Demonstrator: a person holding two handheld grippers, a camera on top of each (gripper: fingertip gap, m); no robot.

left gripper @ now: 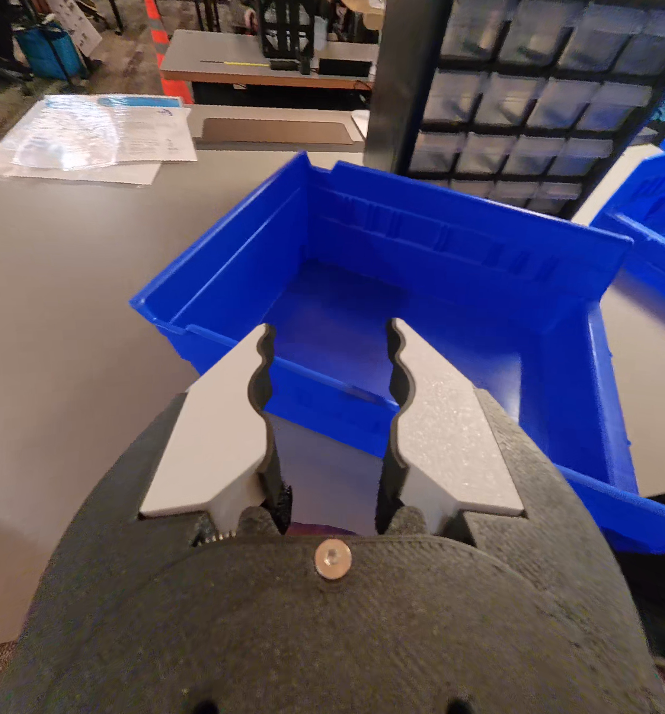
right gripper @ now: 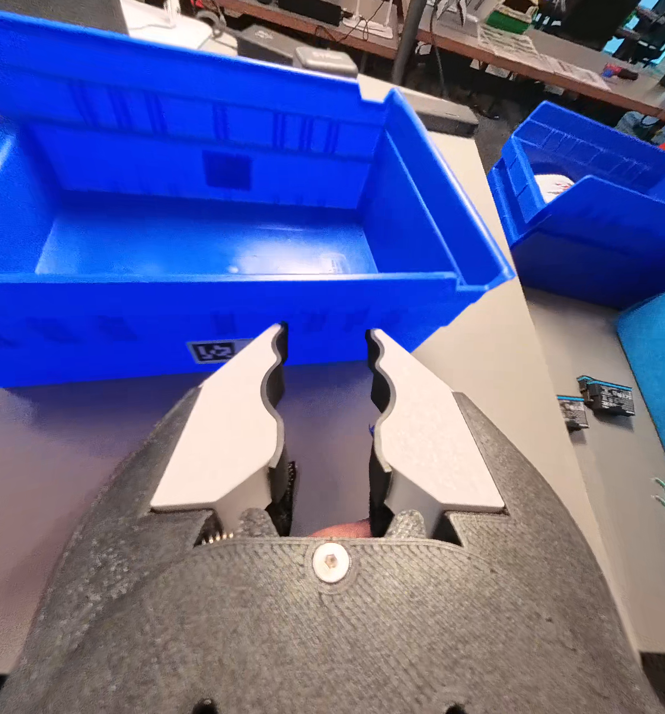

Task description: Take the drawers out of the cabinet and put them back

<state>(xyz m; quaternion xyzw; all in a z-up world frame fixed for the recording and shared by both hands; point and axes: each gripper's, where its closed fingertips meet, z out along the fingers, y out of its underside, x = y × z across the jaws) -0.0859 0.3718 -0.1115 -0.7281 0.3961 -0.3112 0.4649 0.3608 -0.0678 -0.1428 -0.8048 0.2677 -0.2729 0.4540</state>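
Note:
In the left wrist view an empty blue drawer (left gripper: 419,247) stands on the grey table (left gripper: 71,289), out of the black cabinet (left gripper: 516,100) behind it. My left gripper (left gripper: 331,326) is open over the drawer's near wall. The rim runs beneath and between the fingers, and the pads do not press on it. In the right wrist view a blue drawer (right gripper: 207,232) lies broadside on the table (right gripper: 497,405), with a black-and-white marker sticker (right gripper: 213,351) on its near wall. My right gripper (right gripper: 326,329) is open and holds nothing, its tips just short of that wall.
The cabinet holds rows of small translucent drawers. A second blue drawer (right gripper: 601,239) with a white object (right gripper: 553,185) inside stands to the right; a blue drawer also shows at the left wrist view's right edge (left gripper: 655,216). Papers in plastic (left gripper: 87,135) lie far left. Small black batteries (right gripper: 609,400) and a teal surface (right gripper: 659,367) lie right.

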